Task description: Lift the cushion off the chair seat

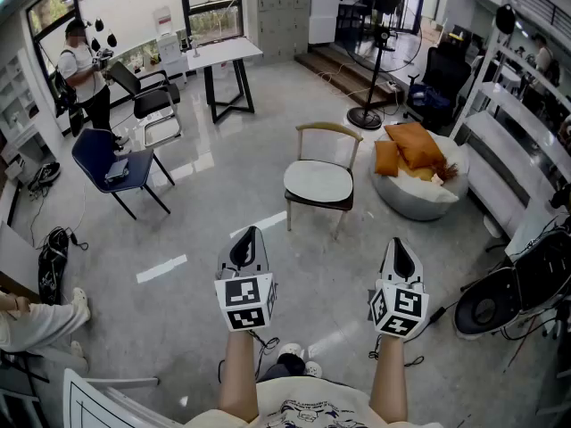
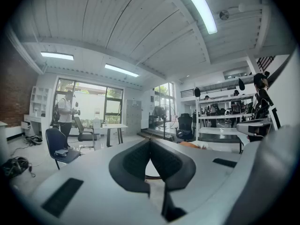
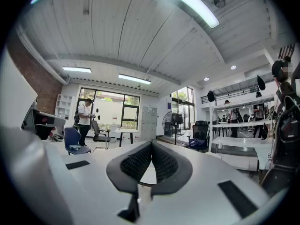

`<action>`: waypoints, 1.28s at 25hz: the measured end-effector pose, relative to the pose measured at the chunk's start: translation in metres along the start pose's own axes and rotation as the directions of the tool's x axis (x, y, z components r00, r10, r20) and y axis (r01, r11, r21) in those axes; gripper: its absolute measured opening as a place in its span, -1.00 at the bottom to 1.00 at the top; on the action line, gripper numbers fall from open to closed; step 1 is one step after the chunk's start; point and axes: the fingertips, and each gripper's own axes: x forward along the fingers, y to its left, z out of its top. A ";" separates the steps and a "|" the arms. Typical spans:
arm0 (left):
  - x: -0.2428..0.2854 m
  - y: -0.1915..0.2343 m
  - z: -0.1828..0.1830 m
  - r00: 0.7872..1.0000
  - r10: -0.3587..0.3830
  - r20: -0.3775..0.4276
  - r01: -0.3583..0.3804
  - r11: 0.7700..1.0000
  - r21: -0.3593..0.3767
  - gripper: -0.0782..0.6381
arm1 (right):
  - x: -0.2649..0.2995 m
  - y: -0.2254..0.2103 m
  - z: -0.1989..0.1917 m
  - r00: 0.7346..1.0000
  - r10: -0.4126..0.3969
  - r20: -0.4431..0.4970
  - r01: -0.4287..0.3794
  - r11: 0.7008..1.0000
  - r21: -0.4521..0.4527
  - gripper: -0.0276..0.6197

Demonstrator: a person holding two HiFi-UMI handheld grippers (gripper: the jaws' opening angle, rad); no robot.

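A wooden-framed chair (image 1: 323, 162) stands on the floor ahead of me, with a round white cushion (image 1: 318, 183) flat on its seat. My left gripper (image 1: 251, 233) and right gripper (image 1: 397, 242) are held side by side well short of the chair, both shut and holding nothing. In the left gripper view the jaws (image 2: 150, 142) meet at the tips, and a strip of the white cushion (image 2: 152, 169) shows below them. The right gripper view shows the same: tips (image 3: 151, 144) together, cushion (image 3: 147, 175) far off behind them.
A white beanbag (image 1: 419, 199) with orange cushions (image 1: 410, 148) sits right of the chair. A blue chair (image 1: 116, 163), a black office chair (image 1: 152, 105) and a white table (image 1: 219, 56) stand at the left, near a standing person (image 1: 85, 69). Shelving (image 1: 508, 141) lines the right side.
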 end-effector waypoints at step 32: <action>0.099 0.056 -0.011 0.999 -0.051 0.004 0.051 0.995 -0.083 -0.07 | 0.097 0.023 -0.028 0.998 -0.018 -0.065 0.022 0.998 0.060 -0.10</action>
